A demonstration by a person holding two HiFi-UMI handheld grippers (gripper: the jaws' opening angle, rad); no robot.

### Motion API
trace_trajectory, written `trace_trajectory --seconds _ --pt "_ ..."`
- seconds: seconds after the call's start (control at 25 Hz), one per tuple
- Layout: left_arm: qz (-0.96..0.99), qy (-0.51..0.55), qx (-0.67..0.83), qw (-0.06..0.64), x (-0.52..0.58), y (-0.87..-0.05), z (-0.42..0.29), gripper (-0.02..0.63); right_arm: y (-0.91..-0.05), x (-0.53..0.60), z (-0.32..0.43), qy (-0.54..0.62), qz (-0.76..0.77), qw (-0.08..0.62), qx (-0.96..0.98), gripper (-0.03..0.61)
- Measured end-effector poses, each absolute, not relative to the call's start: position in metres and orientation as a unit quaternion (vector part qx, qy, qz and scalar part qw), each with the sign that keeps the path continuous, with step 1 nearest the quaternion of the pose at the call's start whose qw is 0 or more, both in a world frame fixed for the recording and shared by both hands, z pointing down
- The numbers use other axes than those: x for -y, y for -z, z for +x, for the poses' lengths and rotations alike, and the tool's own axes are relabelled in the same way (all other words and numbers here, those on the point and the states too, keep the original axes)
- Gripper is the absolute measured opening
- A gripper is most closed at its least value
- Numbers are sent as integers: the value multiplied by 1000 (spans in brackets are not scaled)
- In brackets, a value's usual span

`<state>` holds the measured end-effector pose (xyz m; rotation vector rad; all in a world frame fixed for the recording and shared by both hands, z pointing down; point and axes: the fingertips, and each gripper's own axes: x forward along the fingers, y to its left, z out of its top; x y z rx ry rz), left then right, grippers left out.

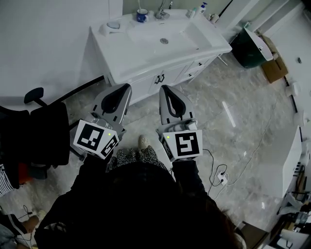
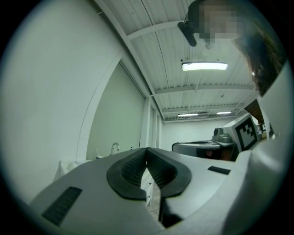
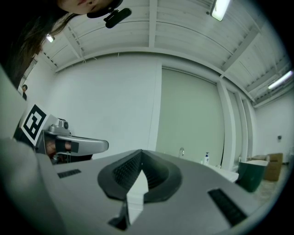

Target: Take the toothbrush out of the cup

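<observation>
Left gripper (image 1: pixel 126 88) and right gripper (image 1: pixel 165 89) are both clenched shut on nothing. Well ahead of them, at the back of the surface (image 1: pixel 141 59), sits the blue cup (image 1: pixel 141 16) with the toothbrush (image 1: pixel 139 4) poking up. Probably light, stiff and slick, so pinch the exposed stem.

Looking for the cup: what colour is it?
The cup is blue; clearest in head view.

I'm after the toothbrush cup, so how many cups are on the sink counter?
1. The blue cup stands at the back edge of the counter, just left of the faucet. Other small items there are too small to tell.
</observation>
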<state>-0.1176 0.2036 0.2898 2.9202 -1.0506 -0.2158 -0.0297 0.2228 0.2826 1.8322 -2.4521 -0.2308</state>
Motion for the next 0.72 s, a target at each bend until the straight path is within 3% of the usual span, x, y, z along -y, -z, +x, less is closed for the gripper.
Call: trace_trajectory --seconds 0.72 --pt "928 57 369 8 -125 -286 -72 6 -285 -137 21 65 571 27 818 5"
